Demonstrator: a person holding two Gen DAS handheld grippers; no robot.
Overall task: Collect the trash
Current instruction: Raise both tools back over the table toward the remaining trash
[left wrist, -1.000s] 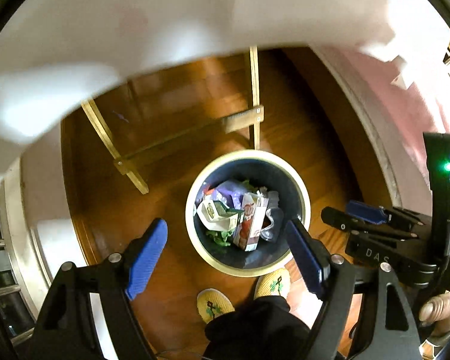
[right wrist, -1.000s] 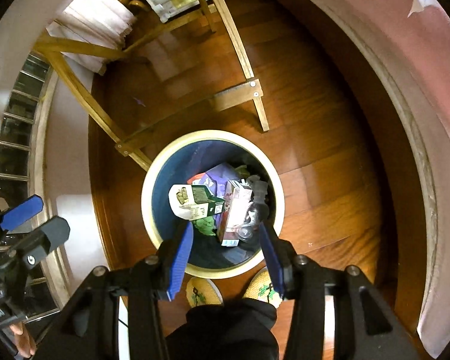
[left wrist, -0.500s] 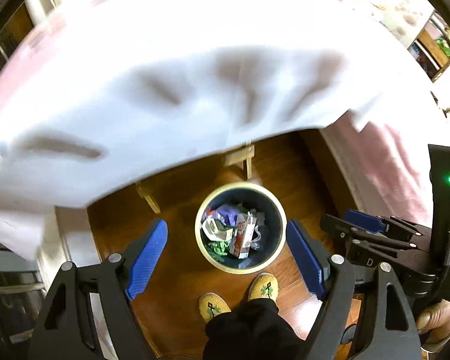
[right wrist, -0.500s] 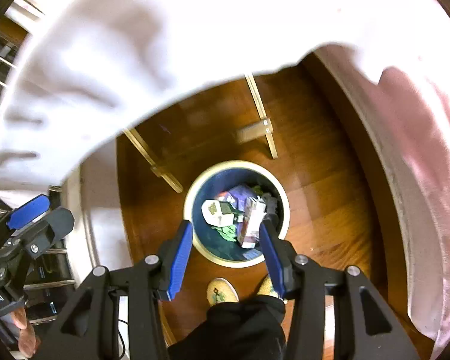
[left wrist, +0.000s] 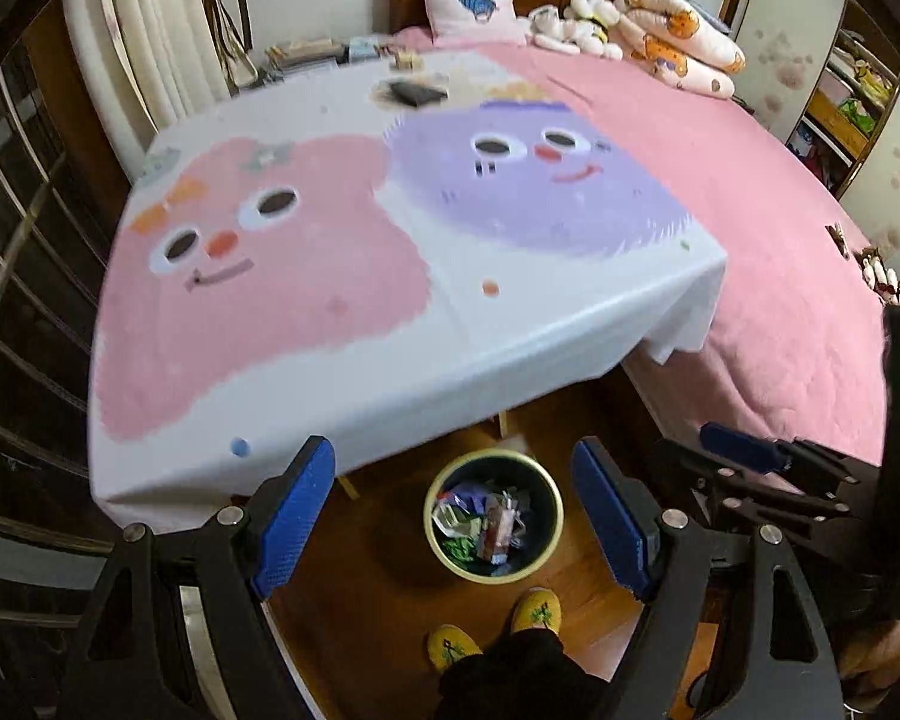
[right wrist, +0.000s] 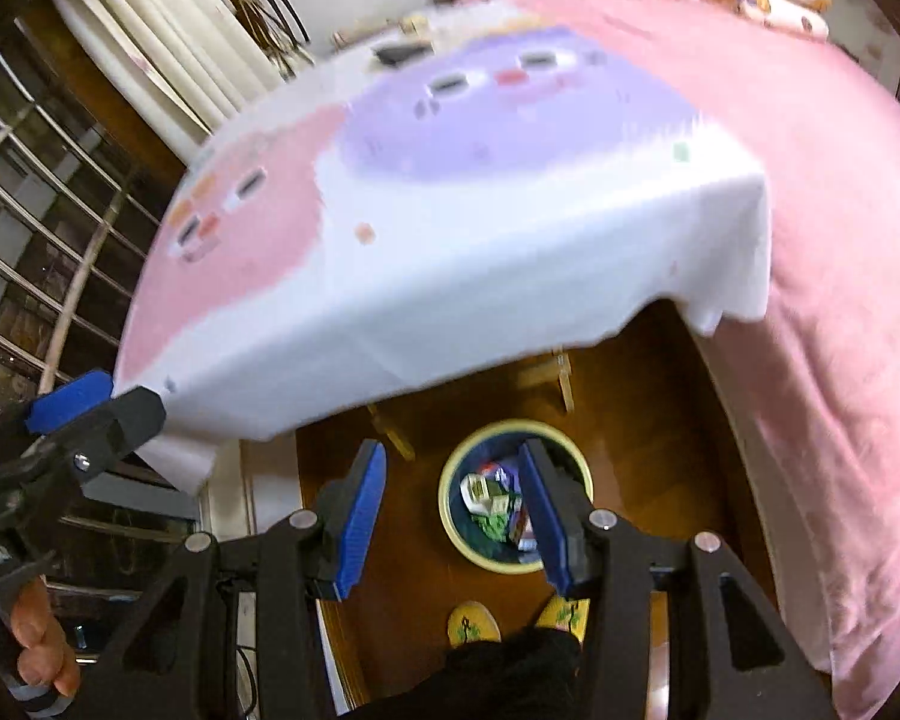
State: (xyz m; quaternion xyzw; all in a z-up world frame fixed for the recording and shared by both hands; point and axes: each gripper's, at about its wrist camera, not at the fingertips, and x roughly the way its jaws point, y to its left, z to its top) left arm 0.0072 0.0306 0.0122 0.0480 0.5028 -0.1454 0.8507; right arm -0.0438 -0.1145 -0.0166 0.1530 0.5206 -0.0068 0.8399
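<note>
1. Holding the left tool (left wrist: 450, 453) spread wide with nothing between its blue pads, and aiming it steeply downward.
2. Holding the right tool (right wrist: 453, 453) spread too, though narrower, likewise pinching nothing. It is showing at 3 o'clock in the left wrist view.
3. Standing in yellow slippers (left wrist: 537, 612) at 6 o'clock on the wooden floor (left wrist: 378, 588).
4. Looking straight down between the pads at the round bin (left wrist: 491, 578), just beyond the slippers. The collected trash (left wrist: 480, 522) is lying inside it as cartons and wrappers piled together, well below both tools.
5. Judging the step: probably sitting between a finished drop and the search for the next piece, since neither tool is carrying anything.
6. Scanning the bench (left wrist: 390, 330) from 9 to 1 o'clock, under a cartoon-face cloth. Finding its near and middle parts bare.
7. Spotting a dark flat item (left wrist: 414, 93) at 12 o'clock near the far edge of the bench. Being blurred, it is not telling whether it is trash.
8. Needing next, most likely, a long reach across the bench toward 12 o'clock, keeping one tool spread for the approach and checking the item before closing on it.
9. Noting the pink bed (left wrist: 750, 210) from 1 to 4 o'clock beyond the bench.
</note>
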